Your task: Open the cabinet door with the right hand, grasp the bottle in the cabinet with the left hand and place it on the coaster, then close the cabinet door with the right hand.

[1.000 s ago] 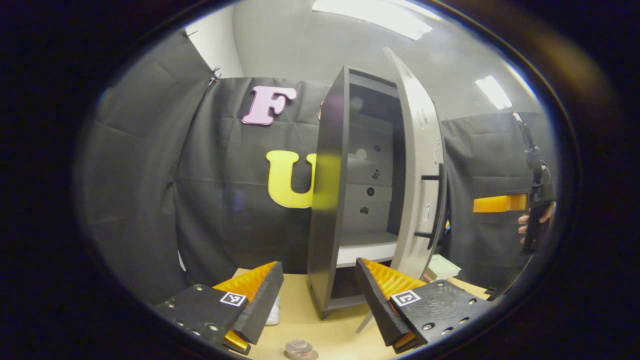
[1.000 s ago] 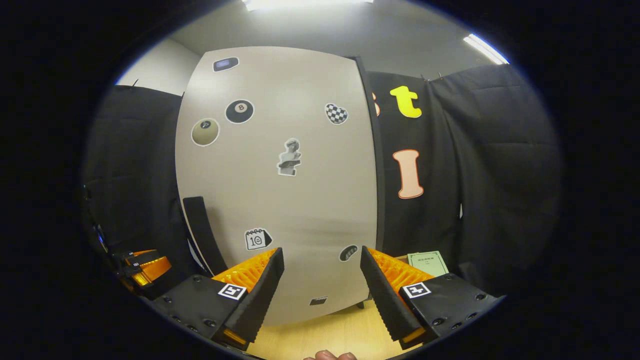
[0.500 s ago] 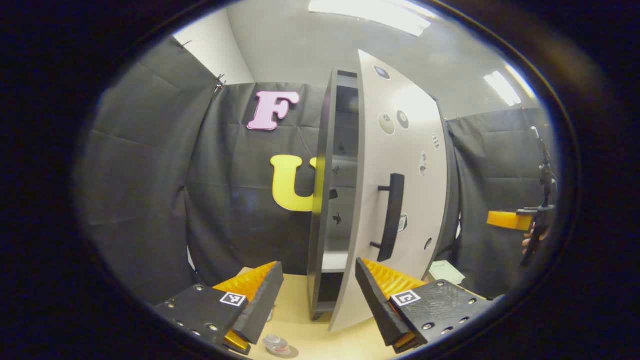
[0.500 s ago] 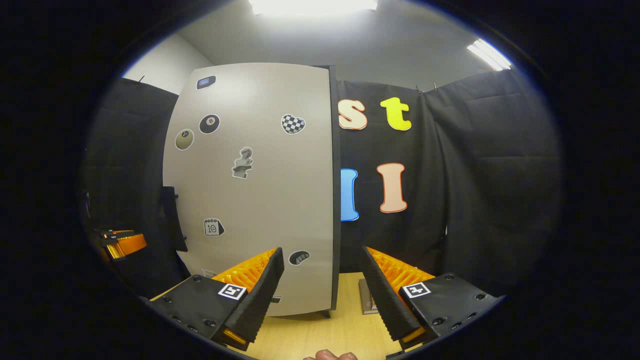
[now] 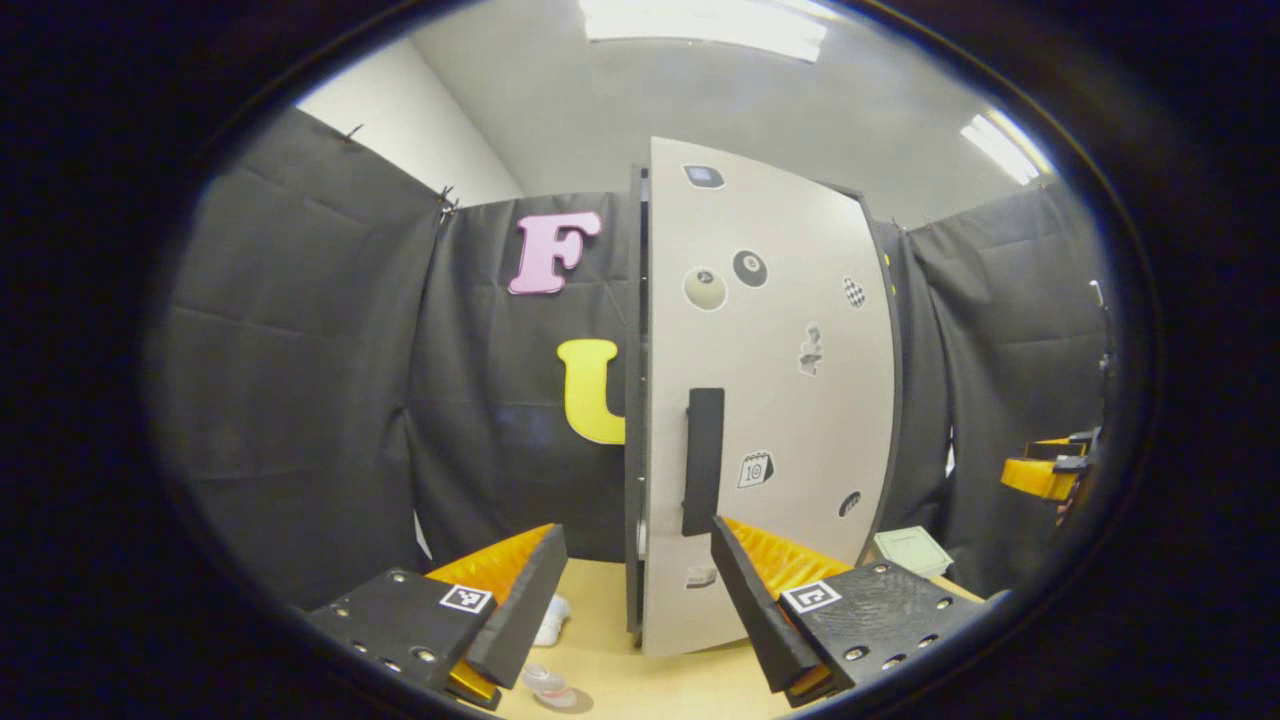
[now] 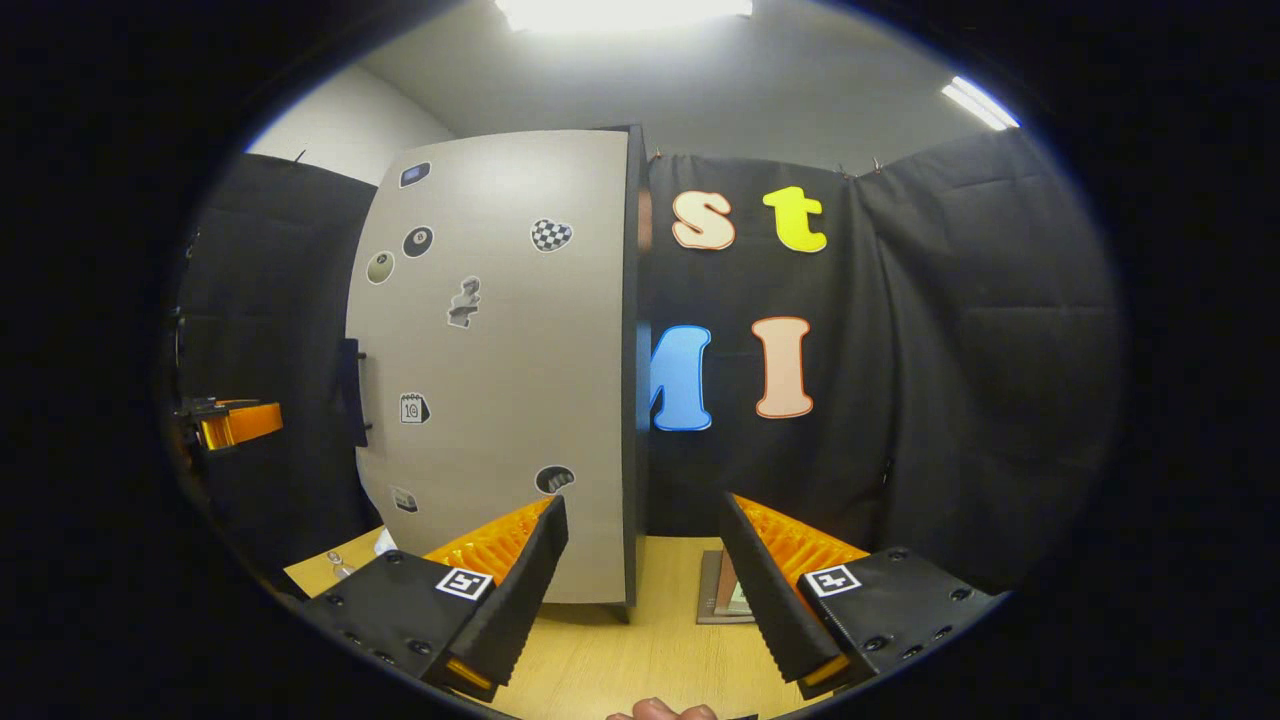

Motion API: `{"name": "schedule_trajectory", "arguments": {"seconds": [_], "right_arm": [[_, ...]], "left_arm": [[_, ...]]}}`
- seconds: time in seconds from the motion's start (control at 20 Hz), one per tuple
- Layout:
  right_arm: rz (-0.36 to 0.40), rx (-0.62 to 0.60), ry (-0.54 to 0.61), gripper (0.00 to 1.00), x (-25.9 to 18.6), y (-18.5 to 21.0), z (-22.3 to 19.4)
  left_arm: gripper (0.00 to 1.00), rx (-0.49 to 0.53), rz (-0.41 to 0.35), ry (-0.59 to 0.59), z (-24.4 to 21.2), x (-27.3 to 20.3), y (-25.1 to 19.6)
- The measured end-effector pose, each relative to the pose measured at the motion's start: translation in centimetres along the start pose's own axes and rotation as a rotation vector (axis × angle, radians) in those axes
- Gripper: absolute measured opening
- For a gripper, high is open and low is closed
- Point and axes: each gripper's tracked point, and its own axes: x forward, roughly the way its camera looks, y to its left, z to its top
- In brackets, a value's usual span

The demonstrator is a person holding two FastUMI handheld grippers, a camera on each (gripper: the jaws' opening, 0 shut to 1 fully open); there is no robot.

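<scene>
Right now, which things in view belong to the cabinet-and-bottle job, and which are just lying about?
Part of the job: cabinet door, its black handle, small bottle on the table, left gripper and right gripper, both open.

Just lying about: green booklet, white object near the bottle, stickers on the door.

Both grippers held apart, jaws spread wide

The left gripper [image 5: 635,600] grips nothing, the right gripper [image 5: 1045,470] showing at its three o'clock. In the right gripper view, the right gripper [image 6: 640,590] gapes, holding nothing.

Green booklet [image 5: 912,549] flat on the wooden table [image 5: 640,680].
</scene>
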Motion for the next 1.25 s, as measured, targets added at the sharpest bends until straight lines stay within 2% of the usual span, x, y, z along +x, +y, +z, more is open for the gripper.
{"name": "schedule_trajectory", "arguments": {"seconds": [0.2, 0.4, 0.65, 0.95, 1.25], "right_arm": [[0.044, 0.084, 0.007, 0.97, -0.7, -2.1, 0.0], [0.027, 0.083, 0.019, 0.98, -1.6, -4.3, -0.9], [-0.014, 0.086, 0.018, 0.98, -3.0, -4.8, -1.3], [-0.091, 0.079, 0.050, 0.97, -4.3, -5.2, -2.6], [-0.138, 0.081, 0.053, 0.97, -5.4, -4.6, -3.1]], "left_arm": [[0.87, -0.012, 0.027, 0.011, -0.9, -2.2, -3.4], [0.89, -0.014, 0.018, 0.039, -1.8, -5.3, -5.4], [0.89, -0.040, 0.021, 0.053, -1.9, -6.3, -3.5], [0.88, -0.037, 0.011, 0.061, -2.3, -5.0, 0.0], [0.88, -0.078, -0.047, 0.066, -3.6, -3.7, 0.7]]}}
